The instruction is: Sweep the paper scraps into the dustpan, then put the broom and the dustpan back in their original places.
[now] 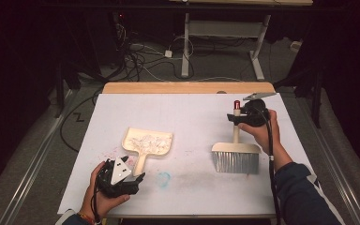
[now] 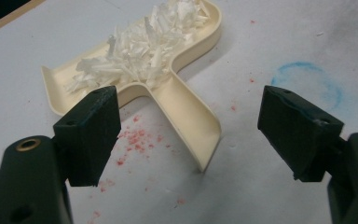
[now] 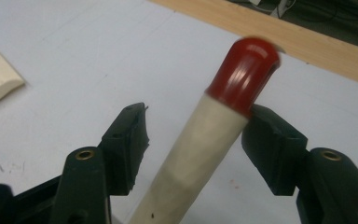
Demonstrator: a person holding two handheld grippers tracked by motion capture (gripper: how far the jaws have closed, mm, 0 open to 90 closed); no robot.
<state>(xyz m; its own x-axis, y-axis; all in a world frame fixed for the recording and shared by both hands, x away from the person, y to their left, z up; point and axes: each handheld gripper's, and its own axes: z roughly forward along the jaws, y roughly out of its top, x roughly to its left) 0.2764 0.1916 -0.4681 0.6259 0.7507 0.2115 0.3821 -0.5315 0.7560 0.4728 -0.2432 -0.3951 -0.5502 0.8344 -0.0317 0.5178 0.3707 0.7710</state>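
Cream plastic sits at my left: the dustpan (image 1: 147, 142) lies flat on the white sheet of the desk (image 1: 192, 112), its tray heaped with white shreds (image 2: 144, 46) and its handle pointing back toward my left hand-held gripper (image 1: 121, 177). I see that gripper low near the front edge of the desk, just short of the handle's end. In the left gripper view its jaws stand wide apart with nothing between them; the handle's tip lies on the sheet ahead of the gap, touching neither pad. Red specks (image 2: 133, 140) dot the sheet beside the handle, and a faint blue ring (image 1: 163, 178) marks the sheet just right of this gripper.

Farther right, well apart from the dustpan, the brush (image 1: 236, 157) stands upright on its grey bristles, its pale handle rising to a red cap (image 3: 244, 74). My right hand-held gripper (image 1: 239, 118) is at the upper handle. Its jaws are partly open around the handle: the right pad looks to touch it just under the cap, the left pad stands clear, so nothing is clamped.
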